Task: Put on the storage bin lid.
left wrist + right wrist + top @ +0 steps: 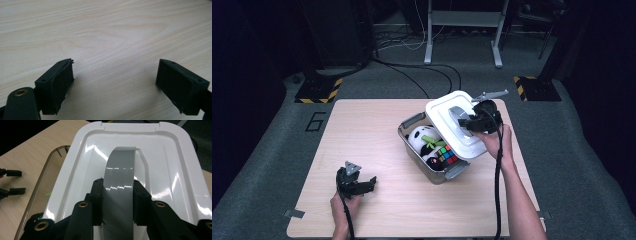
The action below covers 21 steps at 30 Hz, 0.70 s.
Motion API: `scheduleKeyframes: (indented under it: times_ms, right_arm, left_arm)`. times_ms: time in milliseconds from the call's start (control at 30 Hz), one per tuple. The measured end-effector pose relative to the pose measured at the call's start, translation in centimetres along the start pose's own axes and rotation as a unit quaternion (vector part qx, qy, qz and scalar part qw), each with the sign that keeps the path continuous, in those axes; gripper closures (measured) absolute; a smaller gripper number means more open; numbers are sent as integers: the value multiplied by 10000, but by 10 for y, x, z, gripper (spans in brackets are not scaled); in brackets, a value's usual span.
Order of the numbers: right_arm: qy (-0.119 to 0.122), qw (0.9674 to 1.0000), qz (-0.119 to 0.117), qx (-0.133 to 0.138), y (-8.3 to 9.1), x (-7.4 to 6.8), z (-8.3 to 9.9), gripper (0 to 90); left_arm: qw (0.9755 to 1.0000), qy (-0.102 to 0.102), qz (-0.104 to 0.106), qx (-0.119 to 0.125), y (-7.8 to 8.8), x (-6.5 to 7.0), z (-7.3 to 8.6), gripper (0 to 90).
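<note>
The right claw (463, 121) is closed on the grey handle (119, 187) of the white lid (452, 122); in the right gripper view the two black jaws press against opposite edges of the handle strip, one on each side, with the strip running up between them toward the far end of the lid. The lid is held tilted above the right half of the clear storage box (412, 145), apart from the box rim, so that the left part of the box stands uncovered. The lid's recessed top faces the claw, and the handle arches over the middle of that recess. The box rests on the wooden surface (362, 150), toward its right side, with grey latches at its near and far ends. Inside the box lie a white plush toy (421, 137) with dark and green markings and, just beside it toward the near end, a multicoloured cube (447, 156); the lid's lower edge hangs over the cube. The left claw (368, 184) sits low over the near-left area of the surface, well apart from the box and lid. Its jaws stand wide, with bare wood grain between them in the left gripper view and no object in contact with either pad.
</note>
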State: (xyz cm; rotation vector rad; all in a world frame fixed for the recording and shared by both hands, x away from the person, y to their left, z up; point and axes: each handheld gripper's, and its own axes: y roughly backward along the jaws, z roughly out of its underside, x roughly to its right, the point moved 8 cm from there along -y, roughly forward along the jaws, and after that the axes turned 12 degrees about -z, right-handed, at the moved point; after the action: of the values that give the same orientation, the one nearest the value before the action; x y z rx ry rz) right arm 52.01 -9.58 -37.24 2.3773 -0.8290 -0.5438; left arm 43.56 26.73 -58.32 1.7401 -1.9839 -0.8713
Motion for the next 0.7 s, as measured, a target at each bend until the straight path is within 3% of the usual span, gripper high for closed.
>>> scheduleKeyframes:
  times_ms: [700]
  right_arm:
    - [238,9975,-503,-428,-46,-38,-7,672]
  left_arm:
    - [10000,-16,-5,-11,0,-1,0,142]
